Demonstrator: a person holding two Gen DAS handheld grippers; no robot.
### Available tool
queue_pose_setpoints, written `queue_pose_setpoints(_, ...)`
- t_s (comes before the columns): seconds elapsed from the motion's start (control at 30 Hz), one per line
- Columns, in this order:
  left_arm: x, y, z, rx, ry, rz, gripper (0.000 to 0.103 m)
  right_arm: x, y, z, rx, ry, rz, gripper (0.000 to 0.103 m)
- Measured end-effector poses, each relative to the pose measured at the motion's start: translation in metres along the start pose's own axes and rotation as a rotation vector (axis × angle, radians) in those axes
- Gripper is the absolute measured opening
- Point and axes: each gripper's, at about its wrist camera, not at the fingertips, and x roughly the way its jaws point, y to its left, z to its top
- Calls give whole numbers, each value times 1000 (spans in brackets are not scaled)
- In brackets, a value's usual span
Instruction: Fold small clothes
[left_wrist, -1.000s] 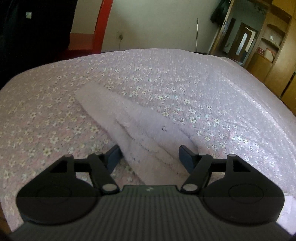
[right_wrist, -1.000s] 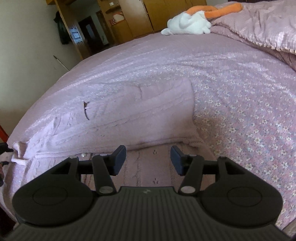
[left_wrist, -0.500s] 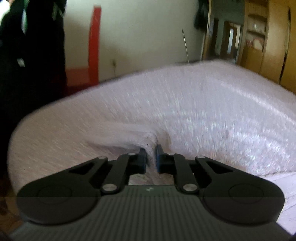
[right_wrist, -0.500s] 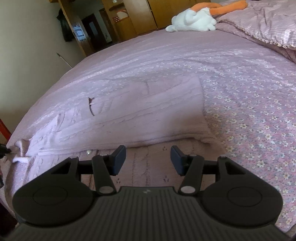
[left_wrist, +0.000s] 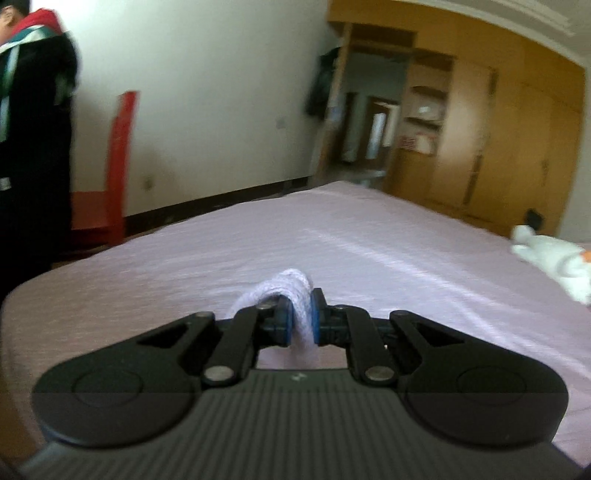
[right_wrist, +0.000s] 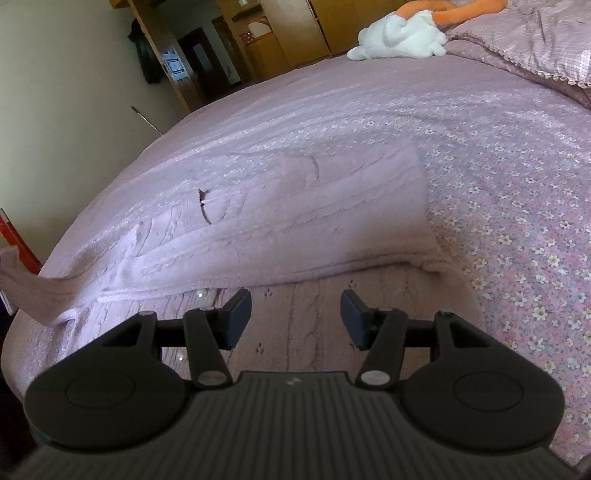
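My left gripper (left_wrist: 298, 325) was clamped on a bunched end of the pale pink knitted sweater (right_wrist: 288, 221), lifted off the pink floral bedspread (right_wrist: 517, 206); my right gripper (right_wrist: 295, 315) hung wide open over its hem.

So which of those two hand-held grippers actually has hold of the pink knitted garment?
The left hand-held gripper: it is shut on a bunched bit of the garment. The right hand-held gripper is open above the fabric, gripping nothing.
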Motion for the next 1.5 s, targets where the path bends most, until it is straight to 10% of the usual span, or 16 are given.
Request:
queue_pose_setpoints(0.3, -19, -117, -23, 37, 23, -267, 12, -17, -19, 0, 49, -29, 2, 62)
queue_pose_setpoints(0.77, 11, -202, -133, 66, 364, -467, 15, -16, -33, -8, 71, 2, 9, 62)
queue_pose_setpoints(1.07, -8, -176, -145, 120, 437, -442, 37, 5, -6, 13, 71, 53, 82, 62)
queue_pose_setpoints(1.5, -24, -105, -132, 127, 451, -268, 37, 86, 98, 25, 81, 251, 275, 62)
